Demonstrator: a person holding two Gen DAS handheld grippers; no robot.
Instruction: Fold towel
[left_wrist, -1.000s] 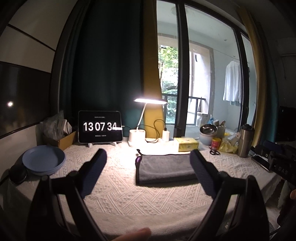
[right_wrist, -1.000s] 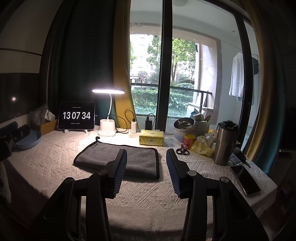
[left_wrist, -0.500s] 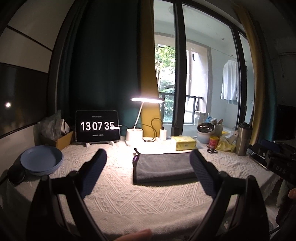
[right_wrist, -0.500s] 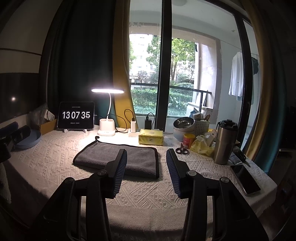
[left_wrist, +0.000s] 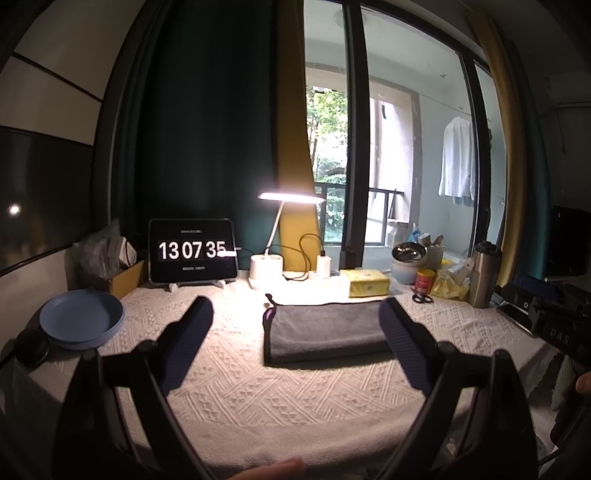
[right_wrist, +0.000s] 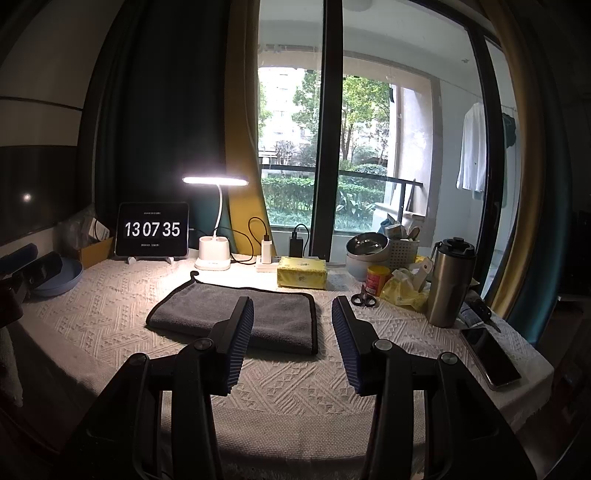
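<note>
A grey towel (left_wrist: 325, 334) lies folded flat in the middle of the white knitted tablecloth (left_wrist: 258, 384), its dark hanging loop at the far left corner. It also shows in the right wrist view (right_wrist: 236, 317). My left gripper (left_wrist: 295, 314) is open wide and empty, held back from the towel above the table's near edge. My right gripper (right_wrist: 292, 308) is open and empty, also short of the towel's near right corner. Neither touches the towel.
A blue plate (left_wrist: 81, 319) sits at the left. A tablet clock (left_wrist: 192, 254), a lit desk lamp (left_wrist: 266, 266) and a yellow tissue pack (left_wrist: 365, 282) line the back. A steel flask (right_wrist: 448, 282), scissors (right_wrist: 364, 297) and a phone (right_wrist: 489, 356) stand at the right.
Both grippers have drawn back slightly from the table, so the towel looks a little smaller and farther. The towel has not moved. Both stay open.
</note>
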